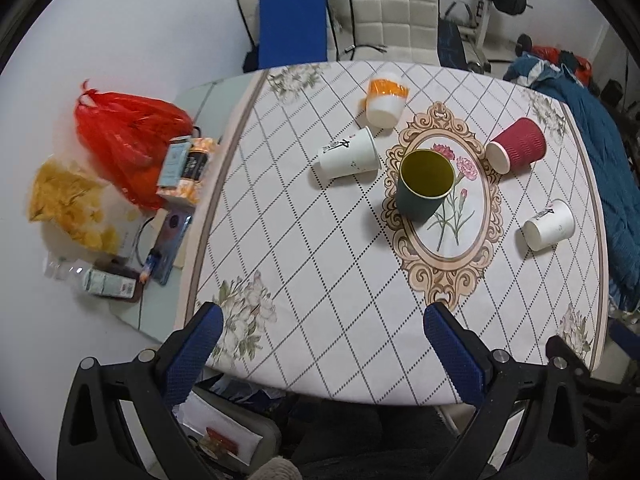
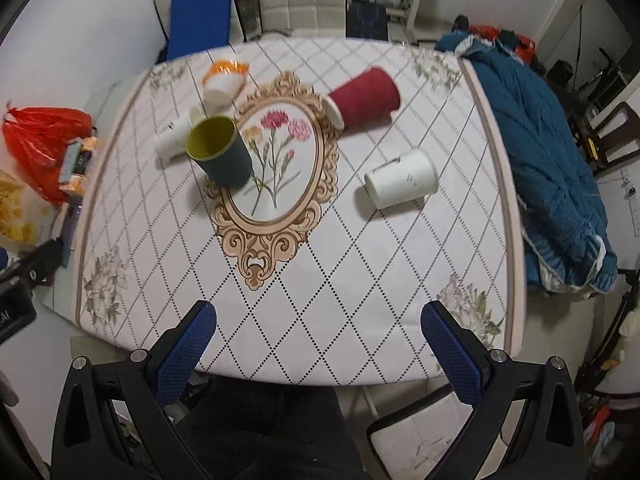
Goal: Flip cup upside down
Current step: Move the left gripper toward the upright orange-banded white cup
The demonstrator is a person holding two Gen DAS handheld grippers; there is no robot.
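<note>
Both grippers, left gripper (image 1: 323, 354) and right gripper (image 2: 318, 350), hover spread and empty; next I reach for the upright green cup (image 1: 425, 184), I reckon.

Matt green paper cup (image 1: 425, 185), ribbed maroon cup (image 1: 517, 144), smooth printed tablecloth (image 1: 320, 280)

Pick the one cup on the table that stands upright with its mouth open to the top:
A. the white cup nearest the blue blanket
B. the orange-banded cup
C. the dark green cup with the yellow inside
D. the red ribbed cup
C: the dark green cup stands on its base with its yellow inside showing, while the other four cups lie on their sides.
</note>
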